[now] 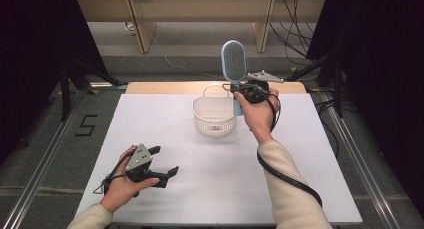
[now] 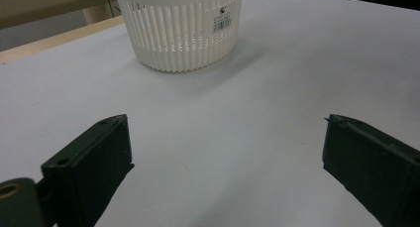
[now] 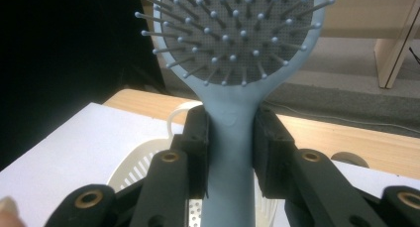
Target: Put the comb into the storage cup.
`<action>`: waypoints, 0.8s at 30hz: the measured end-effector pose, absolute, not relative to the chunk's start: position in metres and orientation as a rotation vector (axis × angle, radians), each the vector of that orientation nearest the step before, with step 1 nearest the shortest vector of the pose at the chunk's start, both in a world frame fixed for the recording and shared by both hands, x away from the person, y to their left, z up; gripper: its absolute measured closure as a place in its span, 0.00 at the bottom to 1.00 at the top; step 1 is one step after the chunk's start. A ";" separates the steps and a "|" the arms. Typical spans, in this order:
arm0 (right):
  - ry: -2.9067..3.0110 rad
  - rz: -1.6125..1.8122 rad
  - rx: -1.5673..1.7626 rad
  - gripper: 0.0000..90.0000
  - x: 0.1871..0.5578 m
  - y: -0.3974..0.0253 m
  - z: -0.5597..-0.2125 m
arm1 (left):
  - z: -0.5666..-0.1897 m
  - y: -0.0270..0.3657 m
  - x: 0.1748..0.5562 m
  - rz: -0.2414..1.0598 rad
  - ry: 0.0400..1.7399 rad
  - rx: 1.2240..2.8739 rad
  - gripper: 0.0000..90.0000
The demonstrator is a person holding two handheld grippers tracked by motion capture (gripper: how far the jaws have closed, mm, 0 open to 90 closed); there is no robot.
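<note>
hairbrush [image 3: 233,63] top cut off, right gripper view; basket [image 2: 181,28] rim cut off, left gripper view

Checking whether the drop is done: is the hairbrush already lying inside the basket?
No, the right tool holds the hairbrush upright above the basket.

Your hairbrush [image 1: 233,61] is pale blue, with an oval grey pad of ball-tipped bristles. It stands upright, head at 12 o'clock, handle pointing down just beside the basket's right rim and clamped at the neck in the right gripper [image 1: 239,90]. The white slotted basket [image 1: 214,120], with its thin loop handle, sits upright on the tabletop [image 1: 215,189] toward 12 o'clock.
</note>
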State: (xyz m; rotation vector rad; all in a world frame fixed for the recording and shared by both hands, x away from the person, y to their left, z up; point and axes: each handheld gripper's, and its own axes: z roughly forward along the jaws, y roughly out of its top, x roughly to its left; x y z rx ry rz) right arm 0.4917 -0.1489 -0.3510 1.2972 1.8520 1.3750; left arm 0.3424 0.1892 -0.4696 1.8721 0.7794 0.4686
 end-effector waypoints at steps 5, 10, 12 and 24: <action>1.853 1.372 1.291 0.79 0.494 -0.148 -0.351 | -0.470 0.189 0.342 0.467 0.781 1.872 0.05; 1.854 1.370 1.288 0.79 0.496 -0.147 -0.350 | -0.470 0.189 0.343 0.468 0.780 1.872 0.05; 1.853 1.371 1.287 0.79 0.497 -0.146 -0.349 | -0.470 0.189 0.342 0.466 0.781 1.871 0.05; 1.851 1.377 1.289 0.79 0.501 -0.143 -0.349 | -0.470 0.189 0.343 0.468 0.779 1.871 0.05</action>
